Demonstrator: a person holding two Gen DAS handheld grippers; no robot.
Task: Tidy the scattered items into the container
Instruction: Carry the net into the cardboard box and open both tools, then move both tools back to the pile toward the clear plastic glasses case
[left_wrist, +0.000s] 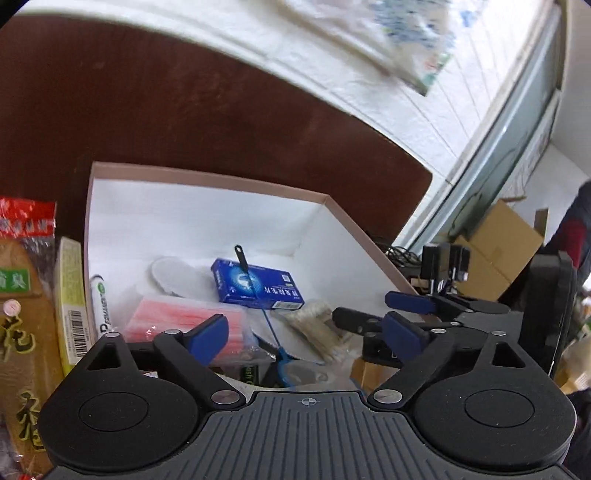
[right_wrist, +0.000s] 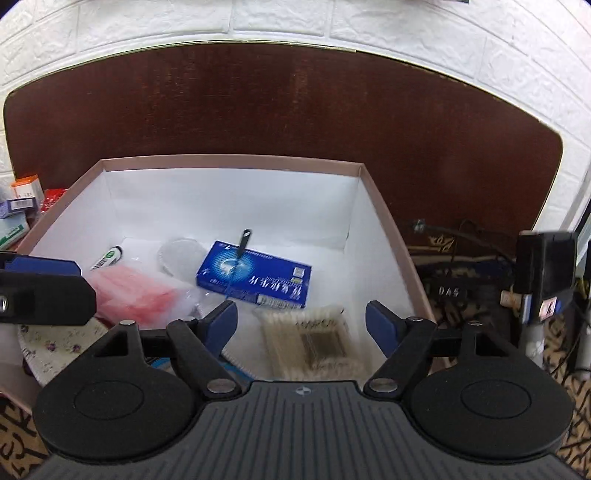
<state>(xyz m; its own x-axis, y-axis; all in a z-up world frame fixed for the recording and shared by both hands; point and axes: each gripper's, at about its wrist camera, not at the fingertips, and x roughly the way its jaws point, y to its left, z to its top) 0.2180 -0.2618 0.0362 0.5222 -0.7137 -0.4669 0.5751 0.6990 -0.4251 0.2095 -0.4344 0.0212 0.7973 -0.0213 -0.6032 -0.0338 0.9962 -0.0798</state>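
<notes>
Above the pink-rimmed white box (right_wrist: 380, 206), both the left gripper (left_wrist: 306, 332) and the right gripper (right_wrist: 301, 323) hang with fingers spread wide, holding nothing. Inside the box a blue medicine carton (right_wrist: 255, 275) lies mid-floor under a thin black-handled brush (left_wrist: 255, 291). Nearer lies a cotton-swab pack (right_wrist: 310, 341), with a pink packet (right_wrist: 129, 291) and a white tube (right_wrist: 107, 258) leftward.

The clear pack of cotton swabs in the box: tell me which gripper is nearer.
Right. The right gripper hovers open just above the clear pack of cotton swabs. The left gripper, also open, sits off to the pack's left, over the pink packet.
</notes>
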